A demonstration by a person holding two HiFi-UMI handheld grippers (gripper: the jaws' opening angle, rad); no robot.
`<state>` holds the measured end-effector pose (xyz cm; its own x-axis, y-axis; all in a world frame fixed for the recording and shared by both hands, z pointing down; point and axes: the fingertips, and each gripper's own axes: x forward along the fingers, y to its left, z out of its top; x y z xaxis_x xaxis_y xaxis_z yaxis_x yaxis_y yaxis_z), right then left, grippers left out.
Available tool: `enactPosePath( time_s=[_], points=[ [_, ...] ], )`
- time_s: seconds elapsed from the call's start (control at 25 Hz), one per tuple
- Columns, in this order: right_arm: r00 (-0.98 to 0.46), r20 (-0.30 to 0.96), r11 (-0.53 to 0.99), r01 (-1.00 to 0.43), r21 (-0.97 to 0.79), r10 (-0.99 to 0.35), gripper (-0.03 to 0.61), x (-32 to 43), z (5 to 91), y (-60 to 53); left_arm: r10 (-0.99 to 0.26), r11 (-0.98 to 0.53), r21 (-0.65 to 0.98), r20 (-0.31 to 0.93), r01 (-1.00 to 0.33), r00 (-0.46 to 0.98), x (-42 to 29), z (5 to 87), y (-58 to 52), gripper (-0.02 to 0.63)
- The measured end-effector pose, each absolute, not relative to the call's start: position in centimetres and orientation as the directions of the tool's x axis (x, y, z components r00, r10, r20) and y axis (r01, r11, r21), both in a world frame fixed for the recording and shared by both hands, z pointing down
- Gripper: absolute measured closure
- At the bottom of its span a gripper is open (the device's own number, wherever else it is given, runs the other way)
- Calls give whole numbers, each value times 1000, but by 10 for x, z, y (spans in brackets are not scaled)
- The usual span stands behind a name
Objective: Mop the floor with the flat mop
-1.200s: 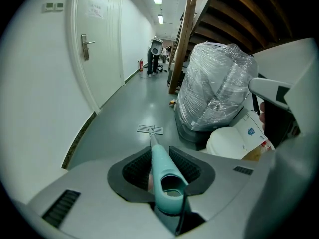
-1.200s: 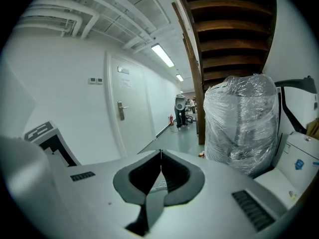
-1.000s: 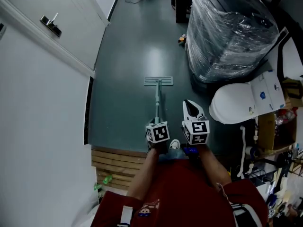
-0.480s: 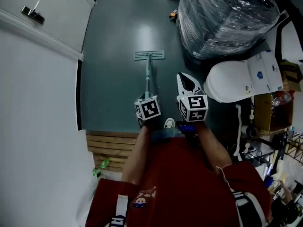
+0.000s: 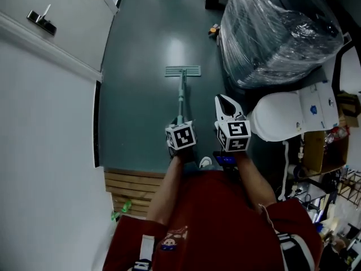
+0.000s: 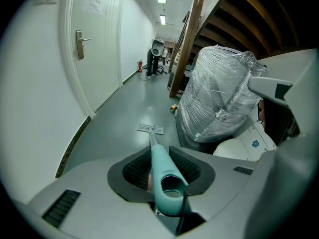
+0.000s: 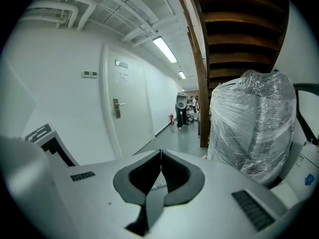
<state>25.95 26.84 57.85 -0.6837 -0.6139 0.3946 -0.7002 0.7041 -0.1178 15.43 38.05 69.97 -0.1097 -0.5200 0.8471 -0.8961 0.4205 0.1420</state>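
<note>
The flat mop has a teal handle (image 5: pixel 181 100) and a pale flat head (image 5: pixel 183 71) lying on the grey-green floor ahead of me. My left gripper (image 5: pixel 180 130) is shut on the handle's upper end; in the left gripper view the teal grip (image 6: pixel 163 176) runs between the dark pads and the head (image 6: pixel 150 129) shows far down the floor. To the right of the handle, my right gripper (image 5: pixel 227 109) is raised, its jaws shut with nothing between them, tips meeting (image 7: pixel 160 153) in the right gripper view.
A large plastic-wrapped bundle (image 5: pixel 275 30) stands at the right, with a white toilet (image 5: pixel 282 117) beside it. White wall and a door with a handle (image 5: pixel 40 19) run along the left. A wooden pallet (image 5: pixel 134 191) lies by my feet. A person (image 6: pixel 153 59) stands far down the corridor.
The mop head sits slightly farther right and lower in the head view than half a second ago; both grippers shifted a little right with the camera. Grips are unchanged.
</note>
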Motion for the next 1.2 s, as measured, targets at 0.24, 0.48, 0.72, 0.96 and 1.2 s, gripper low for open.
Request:
enactPosePath(
  time_s=[0.24,0.48,0.72,0.96,1.2],
  points=[
    [-673,405,698,-708,-110,-619,558,207,574,233,-522,407,148,847,-901,-97,106,697,342,488],
    [-653,406,683,-725,-91,-639,558,171,567,201,-525,385,147,847,-911,-86,65,699,309,488],
    [-633,385,660,-748,-77,-672,558,136,555,181,-531,338,145,845,-930,-62,32,695,286,488],
    [-608,377,633,-771,-70,-699,558,129,551,164,-529,317,136,847,-939,-56,18,697,266,488],
    [-607,374,629,-774,-76,-701,558,120,557,140,-535,299,139,843,-944,-45,13,699,240,488]
  ],
)
